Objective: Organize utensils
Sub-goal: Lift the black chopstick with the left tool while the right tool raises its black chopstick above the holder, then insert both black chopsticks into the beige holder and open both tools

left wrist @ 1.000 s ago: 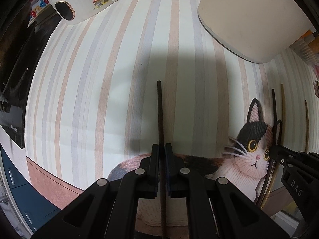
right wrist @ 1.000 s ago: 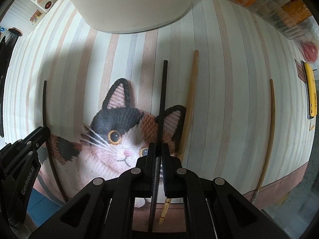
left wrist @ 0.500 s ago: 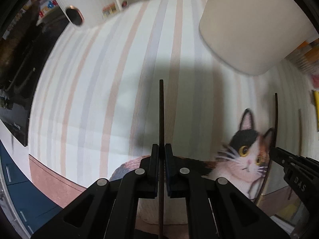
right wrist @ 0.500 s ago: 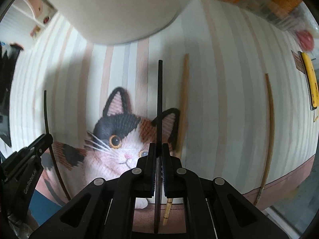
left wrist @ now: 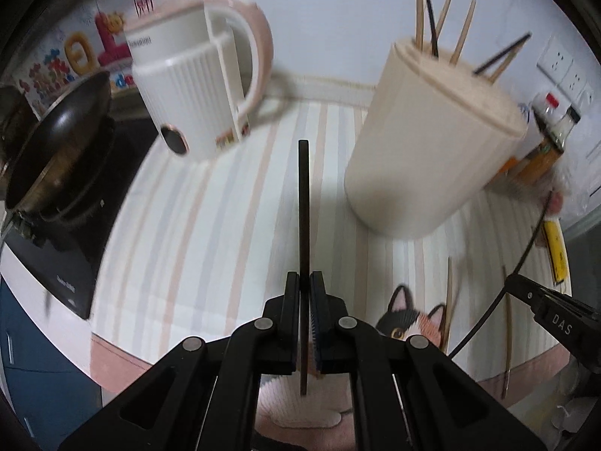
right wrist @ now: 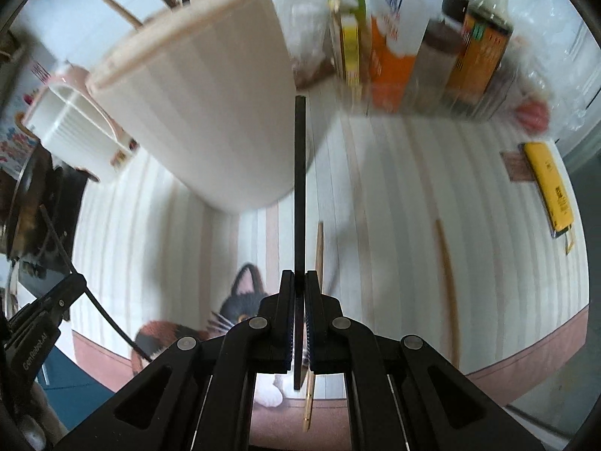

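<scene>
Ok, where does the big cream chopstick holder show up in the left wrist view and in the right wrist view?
Left wrist: the chopstick holder stands upper right, beyond the left gripper.
Right wrist: the chopstick holder stands upper left, behind the black chopstick clamped in the right gripper.
Shared landmark: the cat picture on the striped mat, low in both views.

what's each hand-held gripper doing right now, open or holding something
Left hand-held gripper: shut on a black chopstick.
Right hand-held gripper: shut on another black chopstick.
</scene>
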Demonstrator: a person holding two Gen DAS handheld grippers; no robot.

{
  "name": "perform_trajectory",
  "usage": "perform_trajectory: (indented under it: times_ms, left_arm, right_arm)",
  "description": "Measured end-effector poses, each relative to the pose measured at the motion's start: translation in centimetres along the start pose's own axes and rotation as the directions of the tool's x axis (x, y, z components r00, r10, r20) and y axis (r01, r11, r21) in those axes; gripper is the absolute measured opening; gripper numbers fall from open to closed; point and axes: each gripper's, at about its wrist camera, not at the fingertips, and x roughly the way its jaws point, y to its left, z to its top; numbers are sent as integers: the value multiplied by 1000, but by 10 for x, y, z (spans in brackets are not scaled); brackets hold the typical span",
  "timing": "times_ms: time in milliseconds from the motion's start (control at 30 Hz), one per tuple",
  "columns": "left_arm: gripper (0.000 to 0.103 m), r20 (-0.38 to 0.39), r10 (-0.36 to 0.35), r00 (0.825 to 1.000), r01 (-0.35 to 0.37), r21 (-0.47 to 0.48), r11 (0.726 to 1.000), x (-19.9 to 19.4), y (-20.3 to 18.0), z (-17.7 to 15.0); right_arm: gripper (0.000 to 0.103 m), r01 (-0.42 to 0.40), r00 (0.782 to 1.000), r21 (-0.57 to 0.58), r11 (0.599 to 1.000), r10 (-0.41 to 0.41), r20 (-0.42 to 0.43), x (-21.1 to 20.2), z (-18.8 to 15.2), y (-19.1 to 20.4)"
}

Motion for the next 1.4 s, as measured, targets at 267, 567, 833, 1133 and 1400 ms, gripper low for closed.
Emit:
perform_trajectory:
  times_ms: [267,567,833,1133,1400]
  left_arm:
    - [3,112,39,993,-39,-4,999,-22,5,31]
    - [3,230,26,973,-24,-12,1000,-74,6,66]
    - [3,330,-73,941,75,7,997,-143,-1,110]
    - [3,392,-185,901,177,57,983,-182,-29,166]
    - [3,298,-265,917,257,68,964,-136,-52,207]
  right_arm:
    - [5,-20,992,6,1000,19,123,-31,14,-1]
    - [5,-63,972,-10,998,63,225,-77,41,6]
    - [5,-122,945,-40,992,129,300,-148,74,12]
    - [5,-149,911,-83,985,169,376,-203,135,19]
    - [5,-100,888,-107,989,137,439,-212,186,42]
